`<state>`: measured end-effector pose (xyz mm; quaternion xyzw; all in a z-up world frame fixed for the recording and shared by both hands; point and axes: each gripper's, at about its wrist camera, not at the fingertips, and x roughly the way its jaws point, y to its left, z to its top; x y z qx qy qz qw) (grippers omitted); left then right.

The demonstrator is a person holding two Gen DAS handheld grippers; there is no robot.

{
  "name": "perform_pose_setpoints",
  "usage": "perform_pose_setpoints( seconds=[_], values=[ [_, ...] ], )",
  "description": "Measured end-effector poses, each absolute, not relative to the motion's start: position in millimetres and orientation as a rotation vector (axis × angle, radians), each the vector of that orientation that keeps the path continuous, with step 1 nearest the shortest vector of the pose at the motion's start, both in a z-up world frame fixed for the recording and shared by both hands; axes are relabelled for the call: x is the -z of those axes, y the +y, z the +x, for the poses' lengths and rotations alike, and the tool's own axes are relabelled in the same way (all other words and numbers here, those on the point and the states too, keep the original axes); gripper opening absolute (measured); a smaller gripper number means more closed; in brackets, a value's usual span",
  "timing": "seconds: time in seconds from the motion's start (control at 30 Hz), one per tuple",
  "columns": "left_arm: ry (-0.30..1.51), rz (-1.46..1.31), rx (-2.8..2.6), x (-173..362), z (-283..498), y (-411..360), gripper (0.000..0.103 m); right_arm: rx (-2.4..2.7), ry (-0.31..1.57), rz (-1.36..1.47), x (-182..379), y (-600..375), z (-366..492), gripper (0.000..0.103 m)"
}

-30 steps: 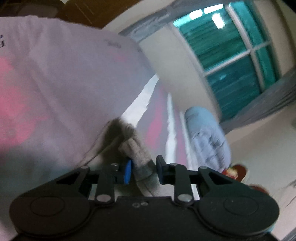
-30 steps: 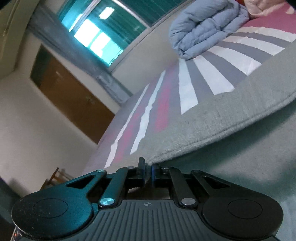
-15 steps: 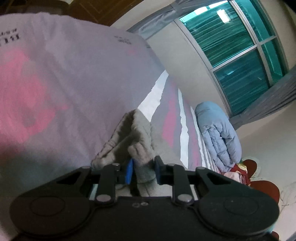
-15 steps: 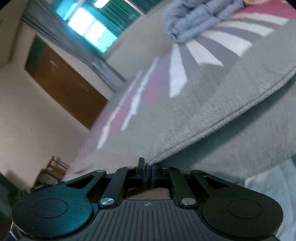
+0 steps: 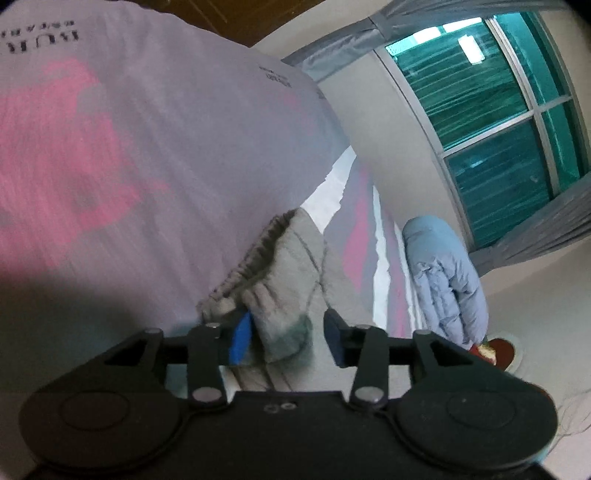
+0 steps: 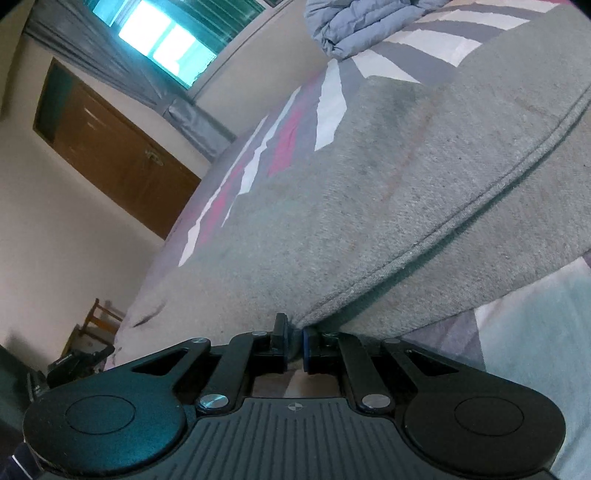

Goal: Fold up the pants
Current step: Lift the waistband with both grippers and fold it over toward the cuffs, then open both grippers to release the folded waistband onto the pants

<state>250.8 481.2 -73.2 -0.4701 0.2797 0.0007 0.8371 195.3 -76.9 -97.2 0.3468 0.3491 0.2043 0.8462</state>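
Grey sweatpants [image 6: 424, 192] lie spread on the striped bed sheet [image 6: 280, 147], folded so one layer lies over another with a seamed edge between. My right gripper [image 6: 294, 345] is shut on that edge of the pants. In the left wrist view the bunched elastic waistband of the pants [image 5: 284, 280] sits between the fingers of my left gripper [image 5: 286, 338]. Its jaws stand apart, with a gap between the cloth and the right finger.
A folded light blue duvet [image 5: 447, 280] lies at the far end of the bed, also in the right wrist view [image 6: 369, 22]. A pale sheet with pink print [image 5: 122, 155] fills the left. A window [image 5: 491, 110] and a wooden door [image 6: 107, 147] are behind.
My left gripper's jaws have widened from a grip on the waistband to standing apart around it. The right gripper stays shut on the pants edge and has swung over the spread cloth.
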Motion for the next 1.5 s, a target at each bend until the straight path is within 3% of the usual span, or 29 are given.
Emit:
perform_pose_setpoints(
  seconds=[0.1, 0.13, 0.3, 0.43, 0.53, 0.7, 0.8, 0.87, 0.93, 0.97, 1.0, 1.17, 1.37, 1.5],
  values=[
    [0.580, -0.983, -0.004, 75, 257, 477, 0.029, -0.425, 0.735, 0.734, 92, -72, 200, 0.006],
    [0.589, -0.967, -0.009, 76, 260, 475, 0.016, -0.424, 0.736, 0.736, 91, -71, 204, 0.006],
    [0.485, -0.949, 0.049, 54, 257, 482, 0.009, -0.448, 0.678, 0.719, 72, -73, 202, 0.006],
    [0.523, -0.921, 0.035, 59, 253, 491, 0.008, -0.484, 0.614, 0.698, 51, -77, 200, 0.006],
    [0.594, -0.925, 0.007, 81, 254, 493, 0.008, -0.451, 0.735, 0.646, 77, -70, 207, 0.006],
    [0.585, -0.924, 0.007, 80, 252, 494, 0.008, -0.429, 0.733, 0.716, 91, -71, 207, 0.006],
    [0.594, -0.906, -0.007, 71, 254, 488, 0.019, -0.439, 0.741, 0.714, 91, -72, 210, 0.006],
    [0.593, -0.876, -0.022, 61, 250, 483, 0.035, -0.449, 0.750, 0.740, 88, -79, 211, 0.013],
    [0.600, -0.784, -0.100, 47, 240, 473, 0.077, -0.439, 0.727, 0.740, 81, -89, 203, 0.027],
    [0.589, -0.746, -0.120, 40, 235, 468, 0.078, -0.430, 0.709, 0.731, 76, -97, 198, 0.037],
    [0.573, -0.718, -0.116, 33, 229, 460, 0.077, -0.420, 0.687, 0.729, 72, -107, 190, 0.040],
    [0.553, -0.620, -0.082, 19, 216, 402, 0.079, -0.335, 0.603, 0.774, 62, -165, 167, 0.041],
    [0.633, -0.640, -0.207, 51, 221, 343, 0.078, -0.218, 0.571, 0.928, 73, -215, 176, 0.041],
    [0.646, -0.606, -0.216, 57, 230, 330, 0.084, -0.207, 0.580, 0.980, 82, -226, 186, 0.041]
  ],
)
